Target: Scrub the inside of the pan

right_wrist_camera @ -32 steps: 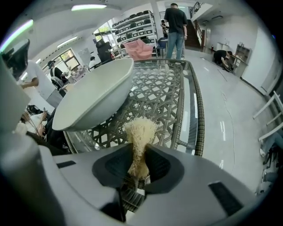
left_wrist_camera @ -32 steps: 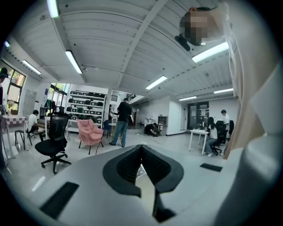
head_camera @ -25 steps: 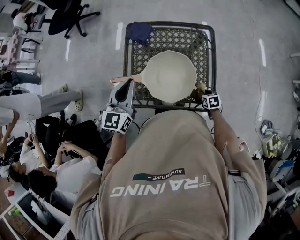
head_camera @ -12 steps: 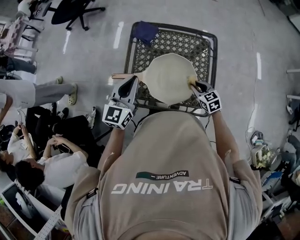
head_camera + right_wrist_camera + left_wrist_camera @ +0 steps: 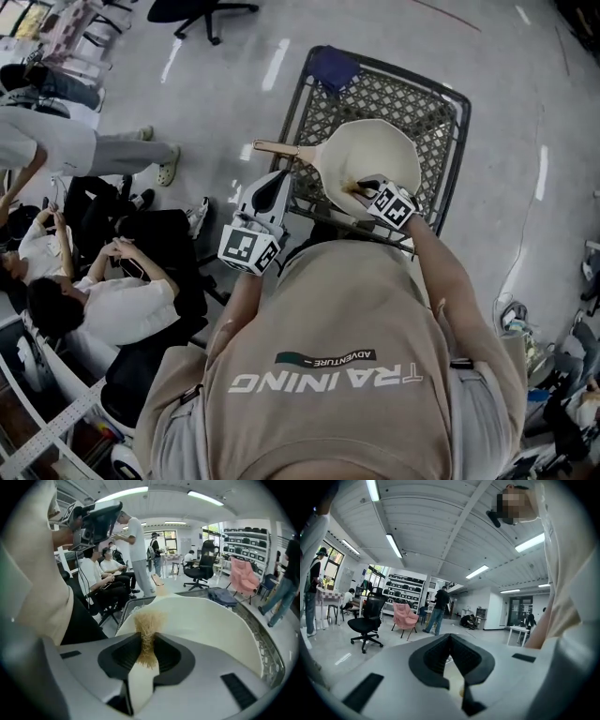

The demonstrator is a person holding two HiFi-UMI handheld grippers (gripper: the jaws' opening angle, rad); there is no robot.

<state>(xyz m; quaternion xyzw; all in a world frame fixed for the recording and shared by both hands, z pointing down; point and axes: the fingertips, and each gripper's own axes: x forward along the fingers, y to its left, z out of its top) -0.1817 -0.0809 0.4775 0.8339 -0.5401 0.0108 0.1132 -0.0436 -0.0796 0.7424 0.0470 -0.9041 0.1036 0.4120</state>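
A dark metal lattice table (image 5: 382,94) stands at 1 o'clock in the head view. On it sits the round cream pan (image 5: 380,155), over the half of the table nearest the person. Its pale wooden handle (image 5: 279,150) sticks out toward 9 o'clock, past the table's edge. The pan's inside is an even, smooth cream from rim to floor, with deep sloping walls. In the right gripper view it fills the space ahead like a pale bowl.

The left gripper (image 5: 281,178) lies just at 6 o'clock of the handle and points toward it. I cannot tell whether it touches the handle. In its own view the dark pads meet at the tips, and nothing shows between them there.

The right gripper (image 5: 149,639) reaches over the pan's rim at 6 o'clock and tilts down into the pan. Its jaws stand partly apart and clamp a straw-coloured fibrous scrubber (image 5: 149,620).

A dark blue folded cloth (image 5: 335,66) rests at the table's 11 o'clock corner, well apart from the pan.

The scrubber's frayed tuft sticks out beyond the pads and lies against the near inner wall in the picture. Contact with the cream surface cannot be made out.
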